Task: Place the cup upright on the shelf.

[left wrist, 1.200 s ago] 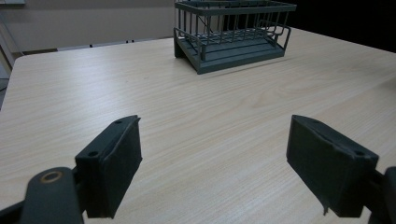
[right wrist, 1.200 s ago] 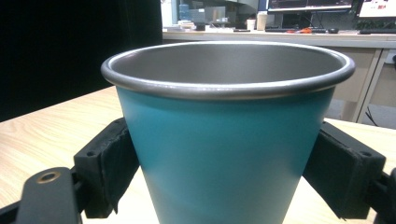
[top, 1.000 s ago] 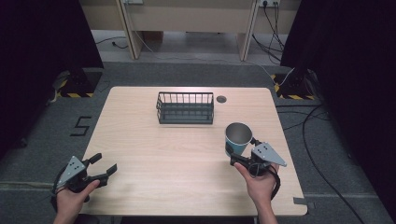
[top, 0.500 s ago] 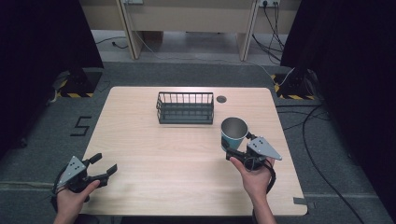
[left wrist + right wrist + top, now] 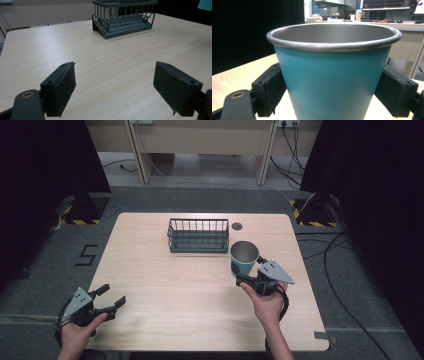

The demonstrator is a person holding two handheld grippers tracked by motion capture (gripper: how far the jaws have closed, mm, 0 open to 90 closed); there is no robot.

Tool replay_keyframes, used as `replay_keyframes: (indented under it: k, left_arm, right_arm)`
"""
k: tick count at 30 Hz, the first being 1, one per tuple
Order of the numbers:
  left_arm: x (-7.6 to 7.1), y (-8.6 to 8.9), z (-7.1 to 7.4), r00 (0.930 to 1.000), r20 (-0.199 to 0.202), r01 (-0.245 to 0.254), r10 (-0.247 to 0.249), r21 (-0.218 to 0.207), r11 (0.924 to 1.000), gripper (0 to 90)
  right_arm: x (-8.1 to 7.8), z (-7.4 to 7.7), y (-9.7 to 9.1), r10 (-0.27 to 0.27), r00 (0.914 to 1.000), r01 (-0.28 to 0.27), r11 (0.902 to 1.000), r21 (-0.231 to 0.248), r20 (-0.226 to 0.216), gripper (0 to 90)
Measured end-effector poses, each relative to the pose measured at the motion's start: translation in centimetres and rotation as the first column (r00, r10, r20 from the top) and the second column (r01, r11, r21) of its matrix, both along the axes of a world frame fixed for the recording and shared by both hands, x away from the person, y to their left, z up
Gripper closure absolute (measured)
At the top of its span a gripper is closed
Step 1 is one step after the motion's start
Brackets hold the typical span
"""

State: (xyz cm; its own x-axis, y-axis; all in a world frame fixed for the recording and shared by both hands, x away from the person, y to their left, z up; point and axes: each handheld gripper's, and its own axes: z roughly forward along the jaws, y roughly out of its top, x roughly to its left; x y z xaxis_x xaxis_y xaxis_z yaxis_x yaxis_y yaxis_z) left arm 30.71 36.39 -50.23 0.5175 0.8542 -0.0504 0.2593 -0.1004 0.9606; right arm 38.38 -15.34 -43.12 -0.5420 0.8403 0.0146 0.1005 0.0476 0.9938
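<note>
The right gripper (image 5: 243,277) is clamped on a teal cup (image 5: 244,258) with a grey metal rim and lining, one black jaw pressed against each side of its wall; the cup stands upright toward the right of the wooden table (image 5: 165,285), just right of and nearer than the dark wire basket (image 5: 198,235). The left gripper (image 5: 112,297) sits at the near left corner of the table, its jaws spread wide with nothing between them.
</note>
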Motion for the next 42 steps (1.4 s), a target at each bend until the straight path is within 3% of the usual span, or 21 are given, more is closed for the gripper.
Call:
replay_keyframes:
  k: [42]
  left_arm:
    - [0.0,-0.1,0.0,1.0,0.0,0.004,-0.004,0.01,0.9999,17.5]
  right_arm:
    - [3.9,0.9,3.0,0.021,0.9997,-0.021,0.9998,-0.006,-0.007,17.4]
